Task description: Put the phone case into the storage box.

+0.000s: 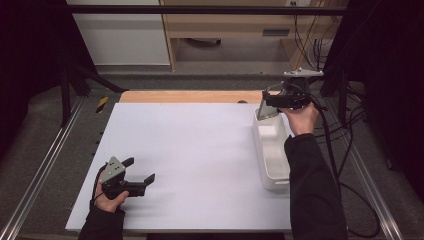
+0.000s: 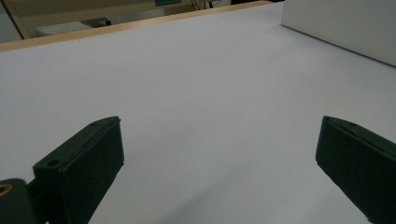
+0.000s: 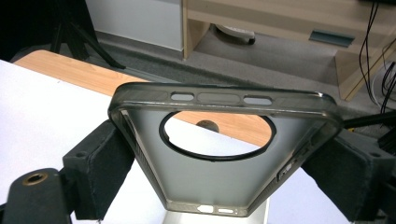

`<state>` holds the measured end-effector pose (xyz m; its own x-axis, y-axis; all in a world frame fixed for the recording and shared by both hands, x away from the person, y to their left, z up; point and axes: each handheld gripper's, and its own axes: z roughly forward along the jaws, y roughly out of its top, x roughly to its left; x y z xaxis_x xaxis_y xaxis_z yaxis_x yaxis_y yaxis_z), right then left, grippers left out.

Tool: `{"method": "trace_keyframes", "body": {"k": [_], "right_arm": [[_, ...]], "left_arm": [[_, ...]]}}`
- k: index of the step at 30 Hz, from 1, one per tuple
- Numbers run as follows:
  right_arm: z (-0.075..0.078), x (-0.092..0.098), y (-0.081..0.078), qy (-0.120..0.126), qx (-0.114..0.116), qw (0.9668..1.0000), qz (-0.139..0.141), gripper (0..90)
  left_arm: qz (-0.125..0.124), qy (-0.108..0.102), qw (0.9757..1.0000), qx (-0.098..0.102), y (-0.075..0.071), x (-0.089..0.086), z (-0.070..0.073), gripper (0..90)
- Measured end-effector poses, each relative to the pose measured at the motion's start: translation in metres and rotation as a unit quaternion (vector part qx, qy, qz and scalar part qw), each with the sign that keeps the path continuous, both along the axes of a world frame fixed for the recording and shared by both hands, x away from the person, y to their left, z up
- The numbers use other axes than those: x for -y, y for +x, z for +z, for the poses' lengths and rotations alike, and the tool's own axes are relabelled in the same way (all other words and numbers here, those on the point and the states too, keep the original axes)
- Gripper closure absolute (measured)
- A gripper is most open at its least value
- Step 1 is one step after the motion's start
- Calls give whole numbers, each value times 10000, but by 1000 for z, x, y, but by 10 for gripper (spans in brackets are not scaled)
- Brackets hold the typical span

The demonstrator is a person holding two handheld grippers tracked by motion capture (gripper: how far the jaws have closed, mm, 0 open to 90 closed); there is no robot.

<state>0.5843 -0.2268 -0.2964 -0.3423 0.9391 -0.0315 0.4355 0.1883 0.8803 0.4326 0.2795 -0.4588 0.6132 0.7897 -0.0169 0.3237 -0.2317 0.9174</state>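
Smoky see-through phone case (image 3: 224,154) with big round camera hole, clamped in right gripper (image 3: 224,163) over white tray (image 1: 272,150). Left gripper (image 2: 219,154) spread wide, nothing in it.

Translucent smoky soft-looking plastic phone case (image 3: 224,154) with glossy rim, clamped between matt black jaw pads of the right gripper (image 3: 224,163); white matt smooth table sheet (image 1: 190,150) over bare wood edge (image 1: 190,96); white matt plastic-looking bin (image 1: 272,150).
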Motion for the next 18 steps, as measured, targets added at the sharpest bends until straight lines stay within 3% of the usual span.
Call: {"method": "trace_keyframes", "body": {"k": [18], "right_arm": [[-27,1,20,-54,-324,9987,-378,130]], "left_arm": [[-53,48,10000,6,0,2,-1,7]]}}
